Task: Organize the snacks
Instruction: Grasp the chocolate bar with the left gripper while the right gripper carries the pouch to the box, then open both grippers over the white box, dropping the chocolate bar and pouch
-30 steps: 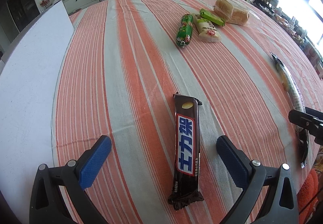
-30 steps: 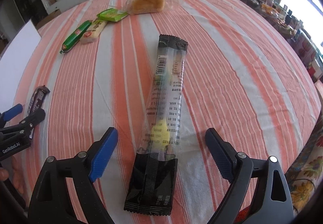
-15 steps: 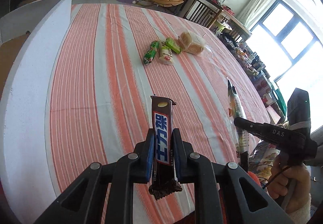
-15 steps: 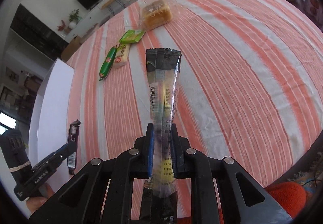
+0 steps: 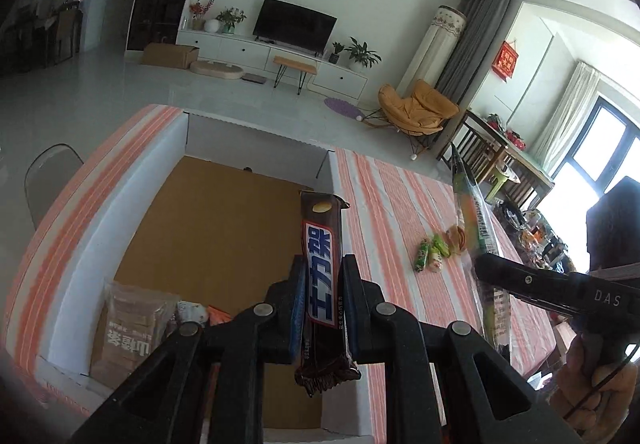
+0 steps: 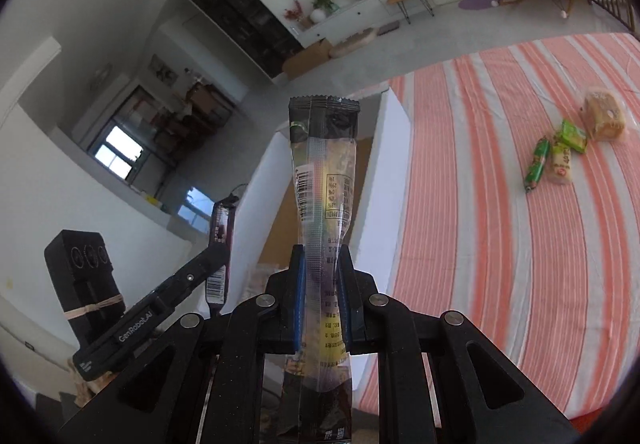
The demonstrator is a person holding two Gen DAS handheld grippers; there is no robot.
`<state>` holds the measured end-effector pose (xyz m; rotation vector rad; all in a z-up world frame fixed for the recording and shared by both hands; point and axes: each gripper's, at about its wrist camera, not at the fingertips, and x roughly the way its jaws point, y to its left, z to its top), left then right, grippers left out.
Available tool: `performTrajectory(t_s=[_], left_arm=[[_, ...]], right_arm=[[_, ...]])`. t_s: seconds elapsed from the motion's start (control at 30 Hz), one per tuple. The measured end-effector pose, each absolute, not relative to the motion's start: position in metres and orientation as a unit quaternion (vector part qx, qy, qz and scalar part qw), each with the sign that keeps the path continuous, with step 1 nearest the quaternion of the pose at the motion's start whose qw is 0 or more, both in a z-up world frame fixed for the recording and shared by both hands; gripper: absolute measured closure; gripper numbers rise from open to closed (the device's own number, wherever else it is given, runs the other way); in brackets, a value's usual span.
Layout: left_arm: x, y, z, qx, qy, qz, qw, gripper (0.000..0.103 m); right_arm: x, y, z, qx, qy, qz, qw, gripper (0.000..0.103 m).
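Orange-and-white striped cloth covers the big table (image 5: 404, 204), and parked on it is a large white-walled box with a brown cardboard floor (image 5: 224, 228), open on top. Inside, down at the near end, there's already a tan crinkly bag of snacks (image 5: 132, 318) plus a couple of smaller wrappers I can't make out. Out on the cloth, well apart from the box, sit a clear-bagged bread bun (image 6: 604, 116), a green square packet (image 6: 573, 136), a pale cream packet (image 6: 561, 166) and a green sausage stick (image 6: 536, 164), all bunched close together.

The right tongs (image 6: 322, 300) are clamped on a long clear plastic snack sleeve with black ends (image 6: 322, 172), pinched low down so most of it stands above. It looks light and floppy, probably slick film, so I'd guess a mid-length pinch stops it flopping over.

The left tongs (image 5: 322, 302) are squeezed shut on a dark brown chocolate bar with a blue-and-white label (image 5: 322, 264), held up over the box. That one looks stiffer, light, and it's gripped across the lower-middle, which seems about right to me. Squeeze too hard and it'd likely snap.
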<state>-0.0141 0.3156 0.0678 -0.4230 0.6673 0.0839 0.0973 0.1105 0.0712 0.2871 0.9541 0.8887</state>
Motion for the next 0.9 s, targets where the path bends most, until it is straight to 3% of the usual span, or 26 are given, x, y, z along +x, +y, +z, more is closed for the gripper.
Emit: performTrajectory(t_s=[0.13, 0.17, 0.2, 0.23, 0.27, 0.3, 0.5, 0.53, 0.7, 0.9], left_arm=[[-0.011, 0.351, 0.035, -0.187, 0.338, 0.111, 0.916, 0.085], [-0.009, 0.355, 0.027, -0.178, 0.343, 0.124, 0.914, 0.077], [-0.009, 0.359, 0.017, -0.17, 0.35, 0.138, 0.911, 0.068], [-0.007, 0.36, 0.009, -0.166, 0.358, 0.154, 0.906, 0.038], [-0.01, 0.362, 0.002, -0.17, 0.359, 0.164, 0.903, 0.014], [-0.012, 0.36, -0.002, -0.177, 0.35, 0.166, 0.905, 0.009], [-0.008, 0.326, -0.003, -0.197, 0.338, 0.114, 0.913, 0.007], [-0.004, 0.312, 0.003, -0.191, 0.332, 0.095, 0.919, 0.007], [0.008, 0.229, 0.02, -0.165, 0.313, -0.012, 0.935, 0.0], [0.054, 0.114, -0.032, -0.156, 0.431, -0.139, 0.878, 0.0]], right_arm=[[0.096, 0.182, 0.061, 0.099, 0.427, 0.437, 0.786, 0.084], [0.099, 0.194, 0.052, 0.095, 0.429, 0.436, 0.785, 0.081], [0.102, 0.203, 0.042, 0.089, 0.435, 0.431, 0.785, 0.074], [0.103, 0.21, 0.03, 0.078, 0.446, 0.421, 0.786, 0.052], [0.104, 0.21, 0.02, 0.068, 0.454, 0.409, 0.789, 0.04], [0.103, 0.205, 0.012, 0.064, 0.456, 0.397, 0.794, 0.034], [0.104, 0.108, -0.034, -0.001, 0.421, 0.285, 0.861, 0.032], [0.106, 0.086, -0.043, -0.011, 0.416, 0.249, 0.874, 0.028], [0.132, -0.024, -0.1, -0.046, 0.429, 0.055, 0.901, 0.028], [0.133, -0.108, -0.119, -0.075, 0.433, -0.07, 0.896, 0.028]])
